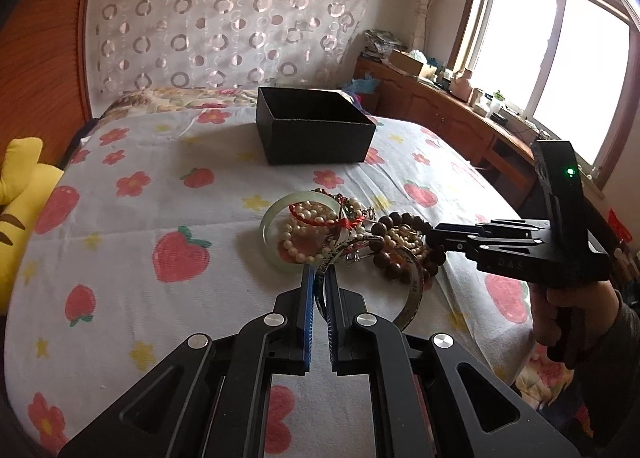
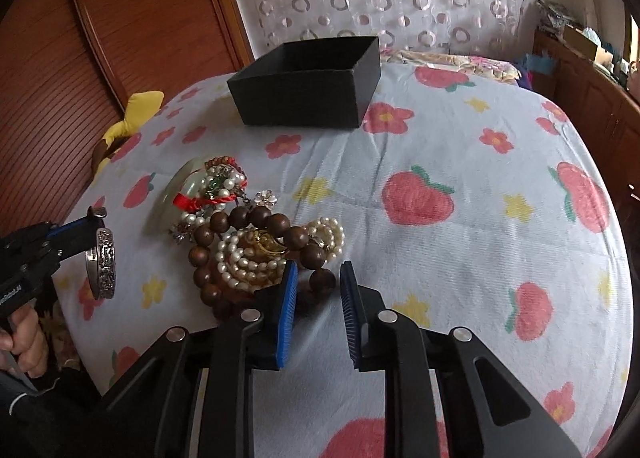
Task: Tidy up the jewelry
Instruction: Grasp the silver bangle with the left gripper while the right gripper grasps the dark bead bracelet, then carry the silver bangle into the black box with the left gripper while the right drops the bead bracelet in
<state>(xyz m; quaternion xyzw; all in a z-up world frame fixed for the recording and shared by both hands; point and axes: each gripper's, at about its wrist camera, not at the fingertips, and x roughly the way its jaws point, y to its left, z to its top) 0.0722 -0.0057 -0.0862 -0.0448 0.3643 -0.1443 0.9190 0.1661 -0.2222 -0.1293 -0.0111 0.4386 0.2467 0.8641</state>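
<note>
Left wrist view: the left gripper (image 1: 319,278) is clamped on a silver bangle (image 2: 105,264), lifted at lower centre. Right wrist view shows the right gripper (image 2: 318,278) with jaws apart, a wooden bead bracelet (image 2: 256,218) between them, beside the jewelry pile (image 1: 340,234) mid-frame. A black box (image 2: 308,86) sits open at upper centre on the bedspread (image 2: 460,258).

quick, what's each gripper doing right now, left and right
Left gripper: closed on the silver bangle.
Right gripper: partly open, around one bead of the wooden bead bracelet, pads not touching.
</note>
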